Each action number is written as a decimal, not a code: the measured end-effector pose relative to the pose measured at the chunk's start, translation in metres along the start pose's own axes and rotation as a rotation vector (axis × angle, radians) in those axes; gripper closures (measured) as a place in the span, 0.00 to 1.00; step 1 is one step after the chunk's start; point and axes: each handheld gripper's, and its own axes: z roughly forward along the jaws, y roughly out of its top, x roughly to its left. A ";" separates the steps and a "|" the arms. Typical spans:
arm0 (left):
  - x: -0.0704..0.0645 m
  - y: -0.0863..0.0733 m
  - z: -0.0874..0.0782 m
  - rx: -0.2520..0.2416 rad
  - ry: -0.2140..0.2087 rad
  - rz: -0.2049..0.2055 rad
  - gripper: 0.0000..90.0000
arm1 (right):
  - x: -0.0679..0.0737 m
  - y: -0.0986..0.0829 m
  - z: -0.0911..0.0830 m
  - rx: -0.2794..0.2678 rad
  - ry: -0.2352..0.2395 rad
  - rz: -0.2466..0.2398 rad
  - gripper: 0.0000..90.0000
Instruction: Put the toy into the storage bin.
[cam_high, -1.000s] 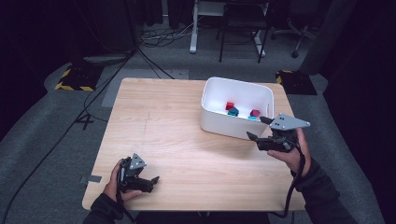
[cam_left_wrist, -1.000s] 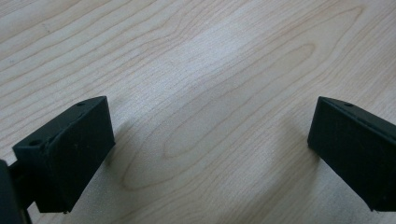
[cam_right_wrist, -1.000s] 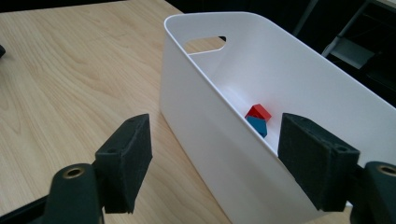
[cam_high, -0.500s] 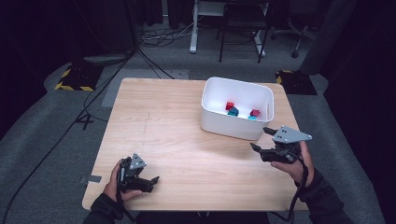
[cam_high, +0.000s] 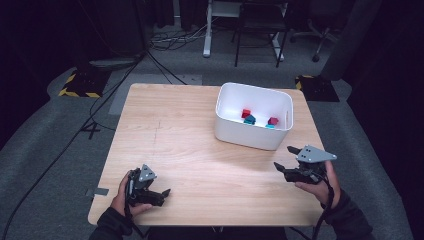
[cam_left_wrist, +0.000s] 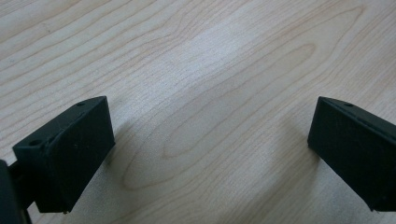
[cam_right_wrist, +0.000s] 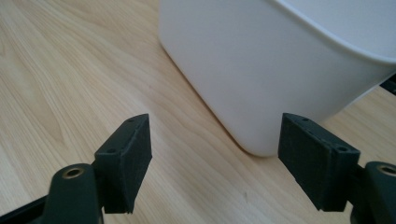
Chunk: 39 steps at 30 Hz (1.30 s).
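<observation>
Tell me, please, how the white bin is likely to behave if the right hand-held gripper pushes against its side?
The white bin would probably slide rather than tip: it sits low and wide on the smooth wooden table. It is likely light, holding only a few small blocks. Its thin wall may flex slightly under the right hand-held gripper.

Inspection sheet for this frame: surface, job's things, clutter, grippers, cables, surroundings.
Surface: wooden table, bare around the grippers.
Job's things: white bin at the far right of the table, holding red and teal blocks.
Clutter: nothing seen.
Grippers: left gripper open, empty, low over the near edge; right gripper open, empty, near the bin.
Cables: black cables on the floor at left.
Surroundings: grey floor, hazard-striped plates, chair legs.
</observation>
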 end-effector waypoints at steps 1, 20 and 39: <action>0.000 0.000 0.000 -0.002 -0.001 0.002 0.01 | 0.000 -0.003 0.001 0.011 -0.005 -0.002 0.29; 0.001 0.001 0.002 -0.002 -0.020 -0.007 0.00 | -0.007 -0.059 0.008 0.115 0.016 0.083 0.30; 0.001 0.001 0.001 0.003 -0.014 -0.005 0.00 | -0.018 -0.108 0.000 0.149 0.043 0.222 0.29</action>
